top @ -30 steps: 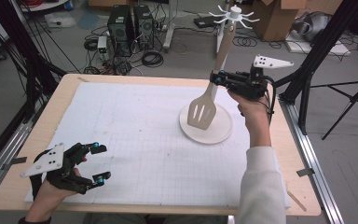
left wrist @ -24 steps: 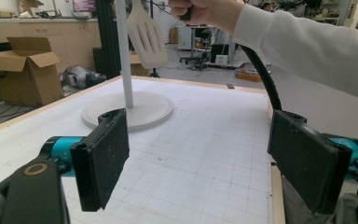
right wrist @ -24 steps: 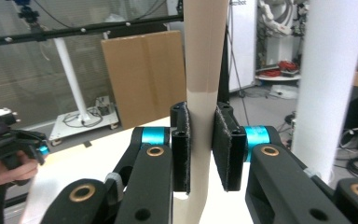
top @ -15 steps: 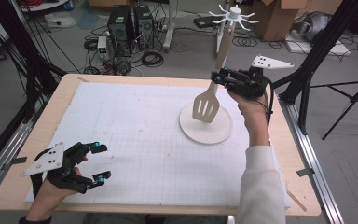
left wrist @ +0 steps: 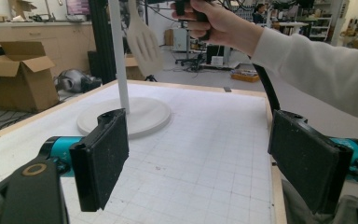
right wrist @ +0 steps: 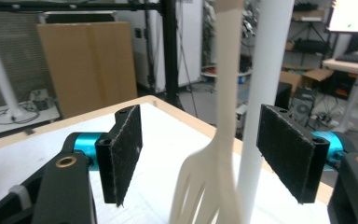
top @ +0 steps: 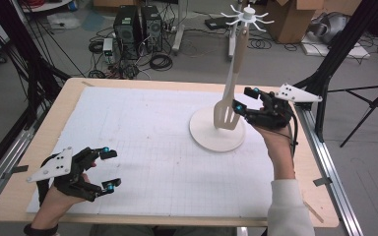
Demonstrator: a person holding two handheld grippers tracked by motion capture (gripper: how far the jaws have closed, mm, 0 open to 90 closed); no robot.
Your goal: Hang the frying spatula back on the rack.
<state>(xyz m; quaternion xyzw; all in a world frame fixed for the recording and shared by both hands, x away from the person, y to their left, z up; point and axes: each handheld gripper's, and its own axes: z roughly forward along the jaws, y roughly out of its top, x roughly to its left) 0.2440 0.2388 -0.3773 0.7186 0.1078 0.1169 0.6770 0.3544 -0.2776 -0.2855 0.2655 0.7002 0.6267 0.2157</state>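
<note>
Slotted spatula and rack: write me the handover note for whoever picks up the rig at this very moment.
Right gripper: jaws have just been opening; pads stand clear on either side of the slotted spatula, no longer pressing it.
Left gripper: open, nothing between its jaws, resting near the table's front left.
Spatula hangs upright from the top of the white rack, blade just above the round base.
Done: spatula appears hung and released.
Left: back the right gripper away without knocking it; check that it stays on its hook.
</note>
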